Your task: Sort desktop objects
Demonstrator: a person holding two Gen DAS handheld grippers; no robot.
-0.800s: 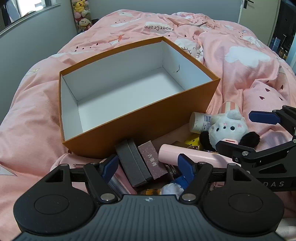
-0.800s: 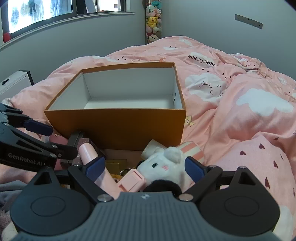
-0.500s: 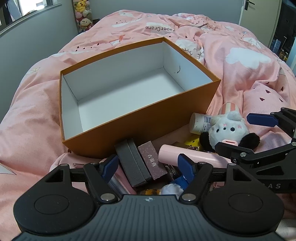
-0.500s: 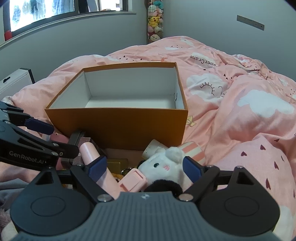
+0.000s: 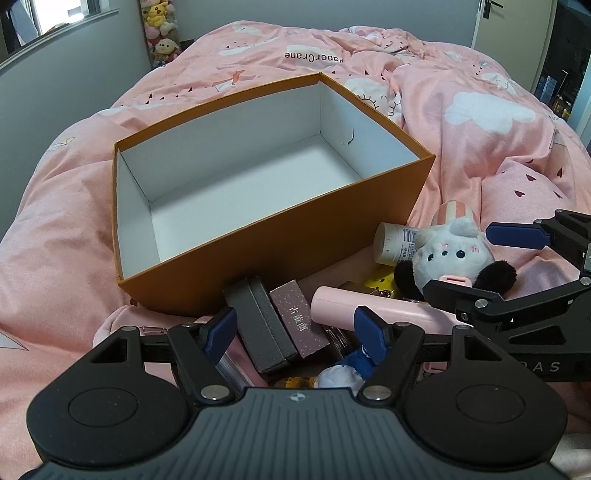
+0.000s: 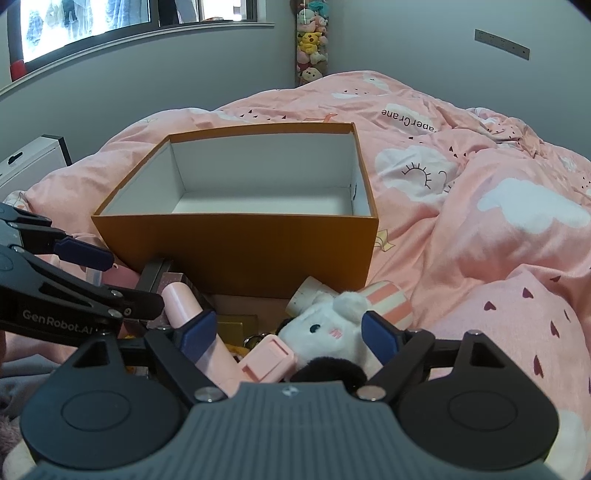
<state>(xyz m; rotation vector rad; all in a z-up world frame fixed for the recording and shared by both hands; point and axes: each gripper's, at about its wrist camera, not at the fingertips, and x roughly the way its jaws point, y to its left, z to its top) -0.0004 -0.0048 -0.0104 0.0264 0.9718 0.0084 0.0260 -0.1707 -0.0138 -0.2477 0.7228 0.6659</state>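
Sitting mid-frame on the pink duvet (image 5: 480, 155), one orange box (image 5: 280, 243) held nothing. Below it lay one grey case (image 5: 262, 325), one maroon box (image 5: 297, 317), one pink tube (image 5: 373, 308), one white bottle (image 5: 391, 243) and one plush toy (image 6: 332, 332). Both the left gripper (image 5: 297, 330) and right gripper (image 6: 288, 334) stood wide, gripping nothing.

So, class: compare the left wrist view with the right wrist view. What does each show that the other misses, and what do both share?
Only the left wrist view: the door at top right and the print on the maroon box.

Only the right wrist view: the window and the pink clip.

Both: the empty orange box, plush toy, pink tube and pink duvet.
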